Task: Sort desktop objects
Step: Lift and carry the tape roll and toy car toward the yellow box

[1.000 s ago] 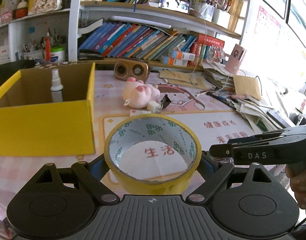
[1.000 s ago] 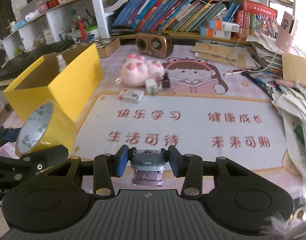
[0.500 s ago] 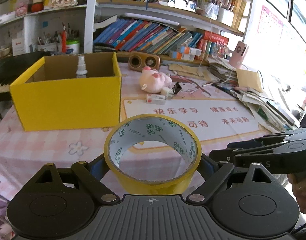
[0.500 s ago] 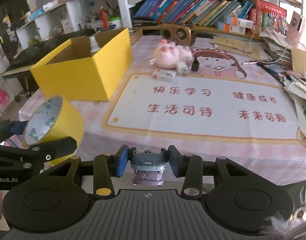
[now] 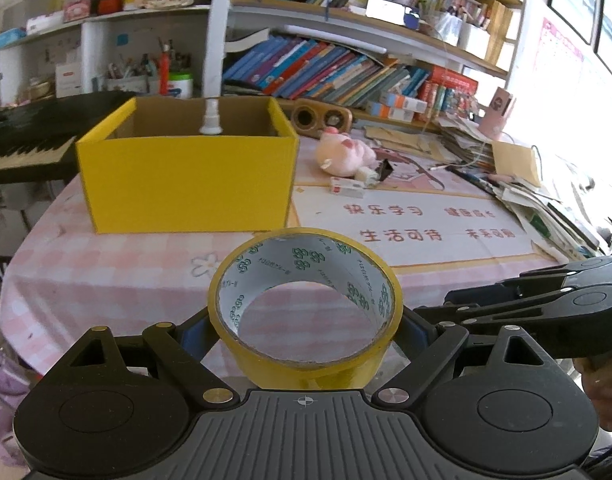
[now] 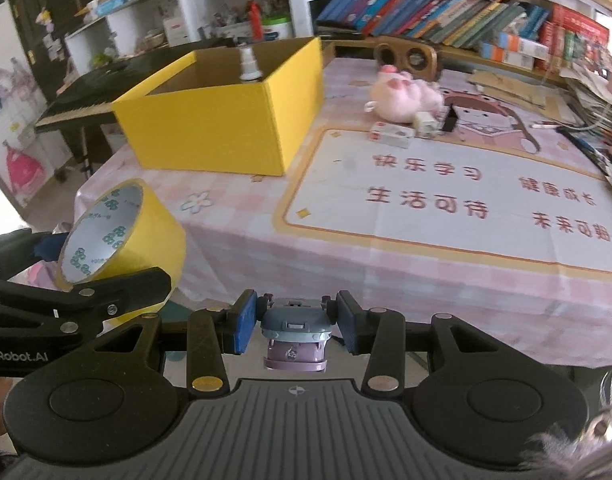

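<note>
Both grippers have drawn back from the table since a second ago, so the yellow box and the printed mat, once close under them, now lie farther ahead past the table edge. Nearest, the left gripper stands wide and clamps a roll of yellow tape by its outer rim, the glossy ring facing the lens, its white liner printed with green marks. The right gripper, closed to a narrow gap, pinches a small plastic toy with a grey top and a lilac base between blue pads. Only the right view shows that toy; it also shows the roll from the side, off to its left, held over the table's near corner. The left view shows the right gripper only as a black side profile to its right. Ahead of both lies a pink checked tablecloth, then the cardboard box, left of centre, with a white spray bottle upright inside. Farther right sits a fluffy pink plush toy with a small white packet just in front, and behind them a wooden speaker under shelves of slanted books.
</note>
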Action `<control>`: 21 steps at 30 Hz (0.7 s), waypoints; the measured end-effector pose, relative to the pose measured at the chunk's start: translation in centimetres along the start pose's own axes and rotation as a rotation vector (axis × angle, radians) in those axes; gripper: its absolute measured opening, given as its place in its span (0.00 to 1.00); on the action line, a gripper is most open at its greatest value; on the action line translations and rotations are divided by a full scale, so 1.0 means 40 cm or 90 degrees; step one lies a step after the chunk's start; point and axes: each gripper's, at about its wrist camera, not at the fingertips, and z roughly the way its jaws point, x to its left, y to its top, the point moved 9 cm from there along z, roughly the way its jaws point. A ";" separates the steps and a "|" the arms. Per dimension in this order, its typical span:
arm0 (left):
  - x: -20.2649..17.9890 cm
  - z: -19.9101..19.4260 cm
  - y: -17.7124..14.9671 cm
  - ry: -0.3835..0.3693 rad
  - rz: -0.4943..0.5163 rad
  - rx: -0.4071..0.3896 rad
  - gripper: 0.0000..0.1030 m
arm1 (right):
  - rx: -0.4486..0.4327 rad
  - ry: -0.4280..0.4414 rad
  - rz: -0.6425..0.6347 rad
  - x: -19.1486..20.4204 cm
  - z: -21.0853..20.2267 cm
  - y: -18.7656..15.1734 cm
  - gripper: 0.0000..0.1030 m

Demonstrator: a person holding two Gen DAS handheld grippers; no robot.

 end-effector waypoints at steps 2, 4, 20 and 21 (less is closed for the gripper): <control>0.015 -0.008 -0.005 0.009 -0.008 -0.001 0.89 | 0.004 0.010 -0.011 0.021 0.008 0.000 0.39; 0.033 -0.017 -0.009 0.017 -0.018 -0.002 0.89 | 0.007 0.019 -0.022 0.041 0.015 0.001 0.39; 0.116 -0.073 -0.014 0.066 -0.054 -0.025 0.89 | 0.007 0.066 -0.079 0.148 0.041 0.028 0.39; 0.119 -0.074 -0.013 0.068 -0.056 -0.026 0.89 | 0.007 0.067 -0.081 0.152 0.043 0.030 0.39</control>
